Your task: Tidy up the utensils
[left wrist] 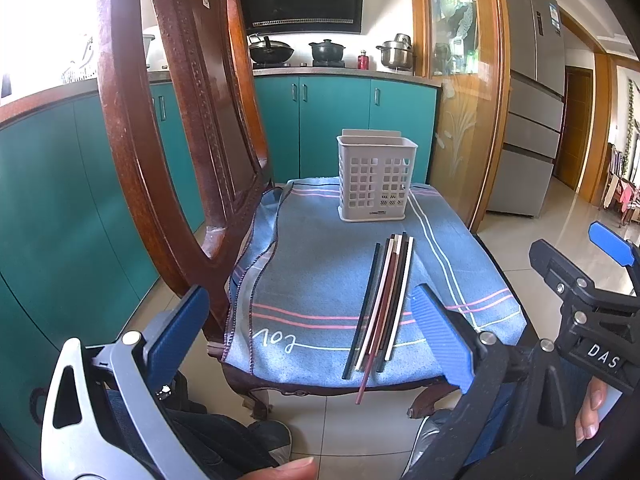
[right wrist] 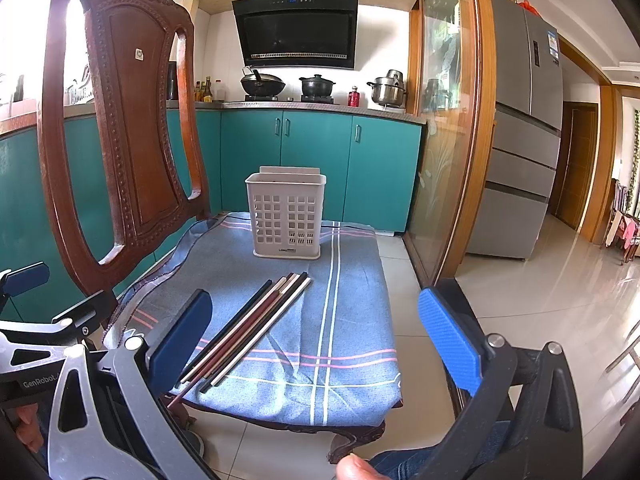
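A carved dark wooden chair [right wrist: 132,128] stands on the pale tiled floor [right wrist: 532,300]. A blue striped cloth [right wrist: 344,320] lies over its seat. A white plastic holder with square holes [right wrist: 285,216] stands upright on the far part of the cloth. A bunch of long thin chopsticks in black, white and brown [right wrist: 248,328] lies side by side on the cloth, in front of the holder and apart from it. Their near ends poke out past the front edge of the seat. The chair's back rises on the left. Behind the chair are teal kitchen cupboards [right wrist: 320,160] with pots on top. A tall grey fridge [right wrist: 524,140] stands far to the right.
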`<state>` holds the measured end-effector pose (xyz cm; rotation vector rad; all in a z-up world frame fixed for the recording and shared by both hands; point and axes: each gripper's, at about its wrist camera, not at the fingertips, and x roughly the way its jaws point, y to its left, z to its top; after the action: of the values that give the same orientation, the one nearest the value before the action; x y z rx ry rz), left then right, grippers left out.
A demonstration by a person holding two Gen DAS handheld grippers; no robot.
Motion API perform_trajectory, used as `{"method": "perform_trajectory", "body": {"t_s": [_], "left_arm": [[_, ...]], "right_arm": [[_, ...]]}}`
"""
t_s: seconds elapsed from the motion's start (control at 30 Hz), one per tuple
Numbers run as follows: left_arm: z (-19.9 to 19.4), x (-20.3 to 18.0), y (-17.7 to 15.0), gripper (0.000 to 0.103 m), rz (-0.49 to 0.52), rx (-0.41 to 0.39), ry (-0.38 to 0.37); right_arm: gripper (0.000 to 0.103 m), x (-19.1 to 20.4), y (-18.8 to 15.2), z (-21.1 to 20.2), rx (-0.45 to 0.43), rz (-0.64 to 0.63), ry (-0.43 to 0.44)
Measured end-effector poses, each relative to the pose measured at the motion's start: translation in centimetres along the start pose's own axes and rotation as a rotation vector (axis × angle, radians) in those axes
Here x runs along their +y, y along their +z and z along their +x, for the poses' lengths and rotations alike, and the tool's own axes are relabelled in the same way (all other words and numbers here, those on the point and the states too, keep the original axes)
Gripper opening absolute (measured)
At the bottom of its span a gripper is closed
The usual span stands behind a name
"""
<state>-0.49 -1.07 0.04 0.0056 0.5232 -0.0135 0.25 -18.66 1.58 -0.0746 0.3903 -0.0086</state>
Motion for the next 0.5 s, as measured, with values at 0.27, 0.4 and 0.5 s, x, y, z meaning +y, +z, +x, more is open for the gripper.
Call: {"method": "perform_trajectory", "body": {"t_s": [0.27, 0.4, 0.5], "left_arm": [[-0.01, -0.01, 0.02, 0.1, 0.0, -0.001, 0.001], [-0.01, -0.02, 0.01, 0.1, 0.0, -0.001, 0.0], [-0.01, -0.01, 0.02, 0.1, 0.001, -0.001, -0.001]], "right_arm": [[0.1, 0.05, -0.03, 0.07, -0.001, -0.001, 0.001], [0.1, 0.09, 0.02, 0.09, -0.001, 0.001, 0.001], [0.1, 0.06, 0.01, 0.12, -0.002, 0.0, 0.003]]}}
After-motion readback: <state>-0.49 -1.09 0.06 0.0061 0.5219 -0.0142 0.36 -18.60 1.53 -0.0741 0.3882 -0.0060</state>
